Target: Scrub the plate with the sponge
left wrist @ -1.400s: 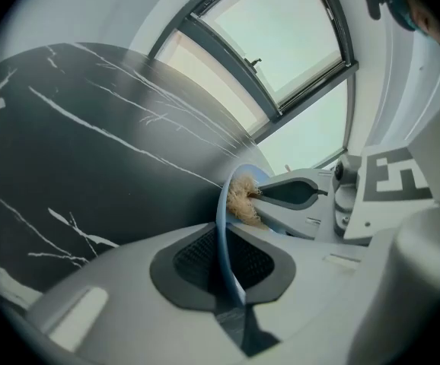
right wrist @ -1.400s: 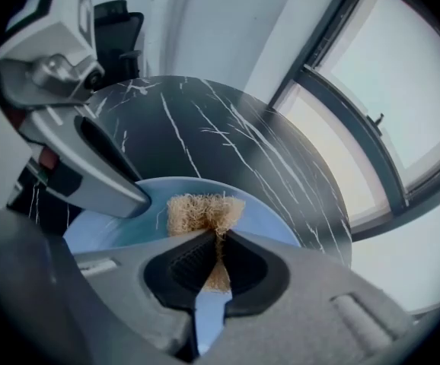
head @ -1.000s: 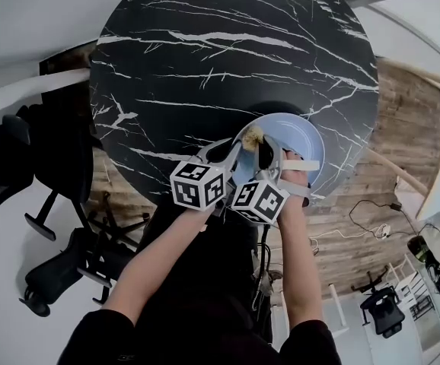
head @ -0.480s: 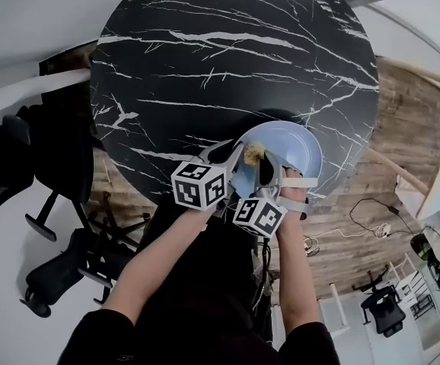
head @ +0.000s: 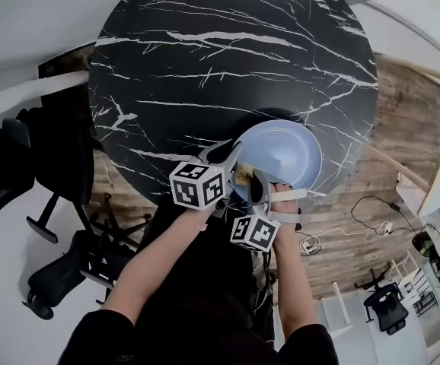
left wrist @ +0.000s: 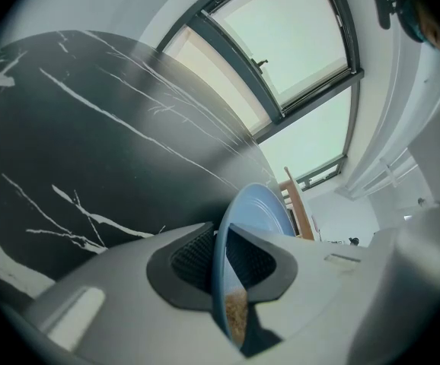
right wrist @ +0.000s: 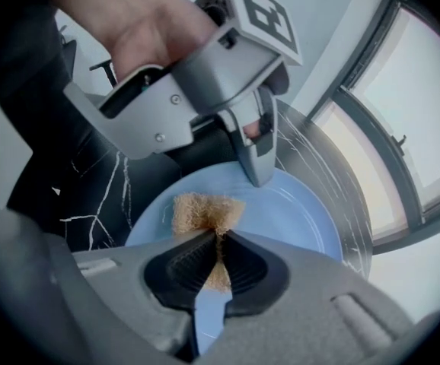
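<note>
While the blue plate [right wrist: 296, 211] is being rim-clamped by the left gripper [left wrist: 221, 255], the sponge [right wrist: 205, 210] (pinched in the right gripper [right wrist: 215, 258]) is best being kept flat on it.

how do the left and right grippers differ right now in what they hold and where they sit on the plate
The left gripper is clamped on the blue plate at its rim; the right gripper pinches the tan sponge. The left gripper's jaws straddle the plate's edge, one on either side, while the right gripper holds its sponge against the plate's upper face. Both have grey bodies, black ribbed pads and jaws closed on something.
</note>
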`<state>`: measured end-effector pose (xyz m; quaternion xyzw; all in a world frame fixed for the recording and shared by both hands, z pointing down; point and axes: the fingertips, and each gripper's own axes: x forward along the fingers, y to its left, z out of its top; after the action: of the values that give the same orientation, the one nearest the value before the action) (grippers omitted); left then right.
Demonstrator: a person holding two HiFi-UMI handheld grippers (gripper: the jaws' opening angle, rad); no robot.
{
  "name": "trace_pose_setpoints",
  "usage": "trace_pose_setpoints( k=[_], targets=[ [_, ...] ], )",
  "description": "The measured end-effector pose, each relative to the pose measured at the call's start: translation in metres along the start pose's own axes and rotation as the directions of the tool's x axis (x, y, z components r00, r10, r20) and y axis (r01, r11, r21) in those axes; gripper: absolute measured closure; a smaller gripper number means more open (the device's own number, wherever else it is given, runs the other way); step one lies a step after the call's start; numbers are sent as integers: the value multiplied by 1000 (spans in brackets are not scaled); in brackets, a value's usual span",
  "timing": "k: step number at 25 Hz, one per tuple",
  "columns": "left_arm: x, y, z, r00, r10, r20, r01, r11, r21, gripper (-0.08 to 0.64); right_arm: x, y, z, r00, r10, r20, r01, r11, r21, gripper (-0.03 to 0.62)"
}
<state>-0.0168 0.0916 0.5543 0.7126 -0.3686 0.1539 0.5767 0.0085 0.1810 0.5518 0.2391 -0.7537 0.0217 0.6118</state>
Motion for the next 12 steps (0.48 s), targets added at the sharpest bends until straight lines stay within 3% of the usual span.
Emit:
trace_pose_setpoints(
  k=[5,12],
  targets=[
    [-1,1,-2,1000,9,-11,-9,999,33,515,-11,26,-10,992,119,32,-119,993,13,566],
    [-2,-1,-7,998,24,-59,-13,982,190,541,-8,24,-21,992,119,30,-118,993,-15,563]
  ],
)
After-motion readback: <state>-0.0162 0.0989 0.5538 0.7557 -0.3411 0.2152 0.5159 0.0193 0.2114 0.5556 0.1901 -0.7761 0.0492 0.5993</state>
